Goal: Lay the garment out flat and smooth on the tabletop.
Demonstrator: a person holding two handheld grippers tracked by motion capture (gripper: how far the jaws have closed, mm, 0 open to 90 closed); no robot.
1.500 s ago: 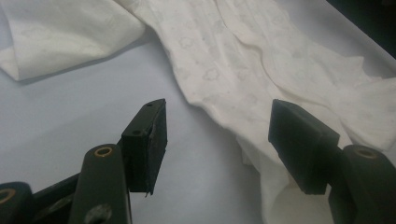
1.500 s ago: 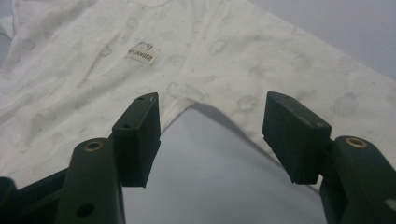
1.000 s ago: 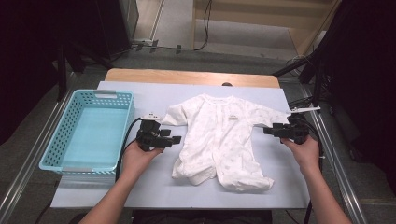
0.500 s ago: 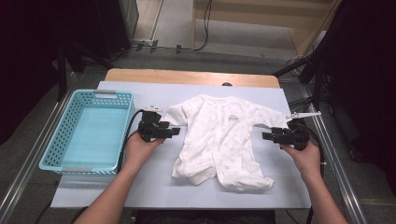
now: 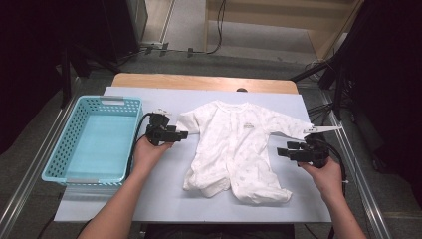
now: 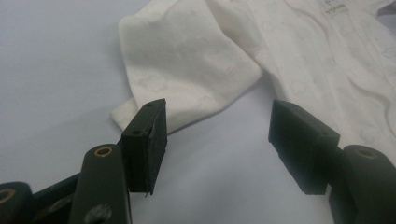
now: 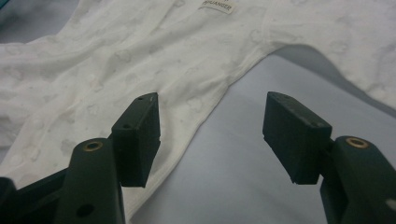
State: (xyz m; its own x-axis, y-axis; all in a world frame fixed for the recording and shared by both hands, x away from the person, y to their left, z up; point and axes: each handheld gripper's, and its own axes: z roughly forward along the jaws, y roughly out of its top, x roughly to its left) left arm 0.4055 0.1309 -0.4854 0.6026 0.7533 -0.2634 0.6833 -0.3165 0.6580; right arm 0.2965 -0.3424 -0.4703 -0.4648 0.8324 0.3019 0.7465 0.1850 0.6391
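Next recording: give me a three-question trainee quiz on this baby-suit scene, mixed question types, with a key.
1. True or false: the left gripper is clamped on a sleeve of the baby suit.
2. The blue basket holds: A) the suit, B) nothing, C) a towel.
3. Fill in: the right gripper points at the suit's ____ edge, below the outstretched sleeve.

Key:
1. False. Its jaws stand open just short of the folded sleeve, gripping nothing.
2. B.
3. Side. Its jaws are open too, with the suit's side seam ahead of them.
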